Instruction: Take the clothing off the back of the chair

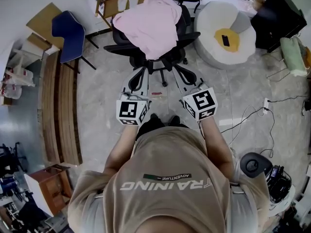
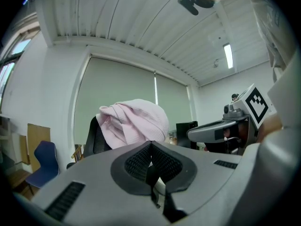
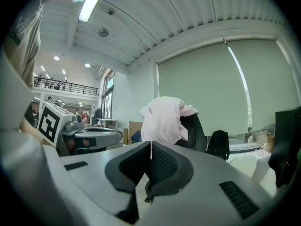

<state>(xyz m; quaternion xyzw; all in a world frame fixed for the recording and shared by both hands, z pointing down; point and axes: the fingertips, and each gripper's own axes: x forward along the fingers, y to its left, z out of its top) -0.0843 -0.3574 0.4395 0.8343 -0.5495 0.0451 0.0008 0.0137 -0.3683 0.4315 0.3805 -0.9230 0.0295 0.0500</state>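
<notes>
A pink garment [image 1: 148, 23] hangs over the back of a black office chair [image 1: 187, 35] ahead of me on the floor. My left gripper [image 1: 138, 76] and right gripper [image 1: 179, 79] are held side by side in front of the chair base, short of the garment and pointing level at it. In the left gripper view the garment [image 2: 134, 124] shows above my shut, empty left gripper [image 2: 150, 145], with the chair back [image 2: 96, 138] behind it. In the right gripper view the garment [image 3: 162, 121] hangs above my shut right gripper [image 3: 150, 145], which holds nothing.
A blue chair [image 1: 68, 30] and long wooden benches [image 1: 60, 106] stand at the left. A white beanbag [image 1: 214, 18] lies right of the office chair. A cable [image 1: 248, 118] runs over the floor at the right. A wooden shelf [image 1: 109, 6] stands behind the chair.
</notes>
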